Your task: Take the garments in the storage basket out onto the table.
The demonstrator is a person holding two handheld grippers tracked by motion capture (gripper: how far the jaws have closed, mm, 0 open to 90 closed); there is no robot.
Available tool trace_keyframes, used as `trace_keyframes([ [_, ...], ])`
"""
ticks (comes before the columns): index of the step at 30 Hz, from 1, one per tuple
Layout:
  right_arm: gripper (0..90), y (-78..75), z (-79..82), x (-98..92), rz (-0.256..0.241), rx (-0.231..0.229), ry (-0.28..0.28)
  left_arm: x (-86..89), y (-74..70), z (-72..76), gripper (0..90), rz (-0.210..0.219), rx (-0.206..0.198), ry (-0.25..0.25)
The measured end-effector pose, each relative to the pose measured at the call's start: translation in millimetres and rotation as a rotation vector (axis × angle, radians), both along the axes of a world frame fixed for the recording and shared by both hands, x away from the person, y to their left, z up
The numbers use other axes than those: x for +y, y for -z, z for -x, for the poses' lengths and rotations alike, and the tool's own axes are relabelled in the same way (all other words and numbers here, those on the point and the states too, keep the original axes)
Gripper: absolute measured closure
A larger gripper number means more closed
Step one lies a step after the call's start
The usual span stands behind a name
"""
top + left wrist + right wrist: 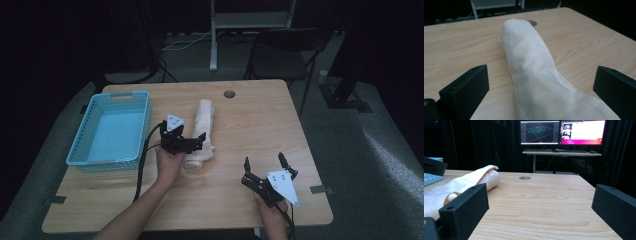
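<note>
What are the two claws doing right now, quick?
Left gripper: open, jaws either side of the rolled towel, not squeezing it.
Right gripper: open, holding nothing.

One rolled towel, one blue basket, two grippers, two monitors, one chair

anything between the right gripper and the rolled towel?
Nothing: in the high view only bare wooden table separates the open right gripper from the rolled cream cloth towel. The open left gripper sits at the towel's near end.

Dim room, dark surroundings; table evenly lit, glowing monitors, soft focus.
</note>
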State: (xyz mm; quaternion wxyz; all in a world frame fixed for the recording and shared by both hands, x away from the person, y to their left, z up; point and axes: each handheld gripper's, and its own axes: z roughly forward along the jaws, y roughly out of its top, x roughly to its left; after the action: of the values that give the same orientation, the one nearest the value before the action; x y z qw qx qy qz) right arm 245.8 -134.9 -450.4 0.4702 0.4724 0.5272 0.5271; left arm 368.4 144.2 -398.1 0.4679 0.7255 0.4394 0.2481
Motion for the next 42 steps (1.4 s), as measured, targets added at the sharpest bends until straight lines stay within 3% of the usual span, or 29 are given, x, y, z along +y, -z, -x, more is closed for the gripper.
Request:
trace_keyframes([
  [4, 0.2, 0.0, 0.0, 0.0, 0.000, 0.000, 0.000, 5.4, 0.9, 10.3, 0.0, 0.000, -0.051, -0.024],
  [8, 0.2, 0.0, 0.0, 0.0, 0.000, 0.000, 0.001, 8.5, 1.4, 16.8, 0.0, 0.003, -0.045, 0.006],
  [14, 0.2, 0.0, 0.0, 0.0, -0.002, 0.000, 0.003, 13.1, 7.2, 35.1, 0.0, -0.004, -0.104, 0.013],
  [20, 0.2, 0.0, 0.0, -0.1, -0.003, -0.001, 0.004, 19.6, 18.1, 51.3, 0.0, -0.009, -0.135, 0.032],
  [31, 0.2, 0.0, 0.2, -0.2, -0.008, 0.000, 0.007, 41.2, 29.6, 69.8, 0.0, 0.042, -0.159, 0.062],
  [33, 0.2, 0.0, 0.2, -0.3, -0.007, 0.000, 0.007, 44.4, 32.2, 75.4, 0.0, 0.045, -0.179, 0.062],
  [36, 0.2, 0.1, 0.2, -0.2, -0.007, 0.000, 0.007, 46.8, 33.6, 78.7, 0.0, 0.046, -0.164, 0.081],
  [42, 0.2, 0.1, 0.3, -0.3, -0.007, 0.001, 0.007, 48.0, 35.4, 87.4, 0.0, 0.038, -0.181, 0.116],
])
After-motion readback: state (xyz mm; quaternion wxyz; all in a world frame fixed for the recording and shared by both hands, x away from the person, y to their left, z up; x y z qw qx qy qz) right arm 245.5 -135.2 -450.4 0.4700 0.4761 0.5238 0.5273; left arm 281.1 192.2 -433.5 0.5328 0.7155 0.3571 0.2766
